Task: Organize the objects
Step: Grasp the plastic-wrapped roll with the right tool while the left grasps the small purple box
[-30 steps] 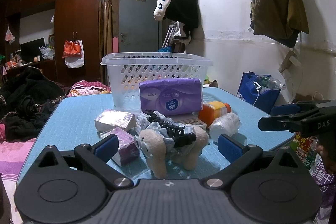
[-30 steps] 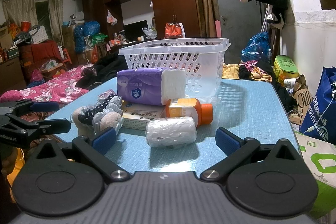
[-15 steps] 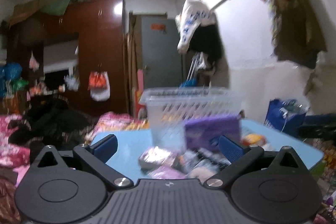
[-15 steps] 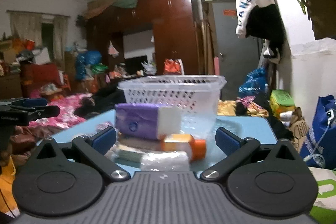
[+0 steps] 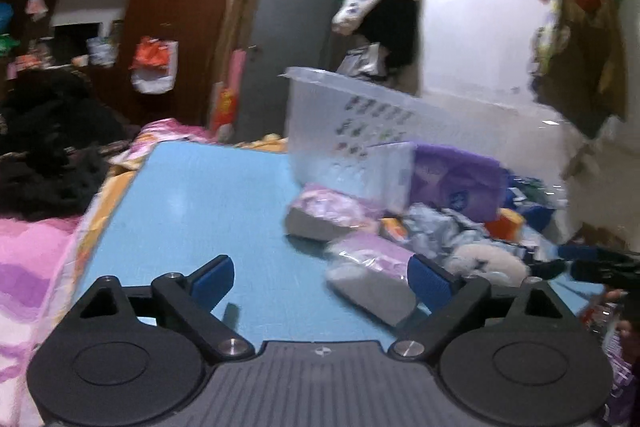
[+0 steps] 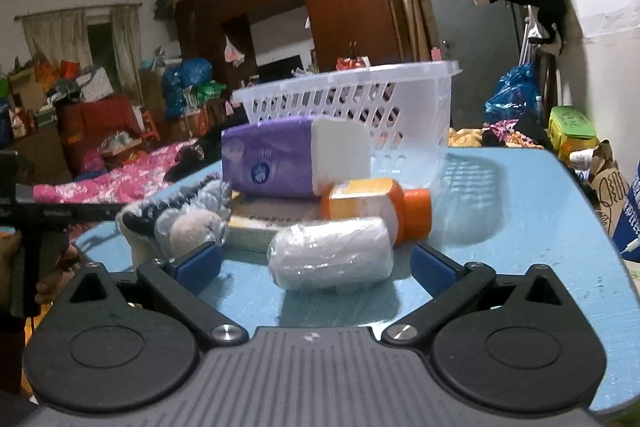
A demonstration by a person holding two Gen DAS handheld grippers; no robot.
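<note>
While your left hand-held gripper (image 5: pixel 320 277) hangs low over the near edge of the blue worktop (image 5: pixel 208 195), its jaws stand wide apart and have just been closing a little, with only bare worktop and one end of a clear-wrapped purple packet (image 5: pixel 370 269) between them; the pads press on nothing. That packet lies just beside the right-hand pad, and a second wrapped packet (image 5: pixel 326 211) sits behind it, towards the white basket (image 5: pixel 340 123). This view is blurred, so finer detail is lost.

Your right hand-held gripper (image 6: pixel 316 263) is also spread open, gripping nothing. A white wrapped roll (image 6: pixel 330 253) lies on the worktop between its pads without touching either. Just behind the roll an orange bottle (image 6: pixel 376 205) lies on its side, and behind that a purple tissue pack (image 6: pixel 280 159) rests in front of the basket, which stands towards the far edge. A plush toy (image 6: pixel 188 223) sits at the left of the pile.
</note>
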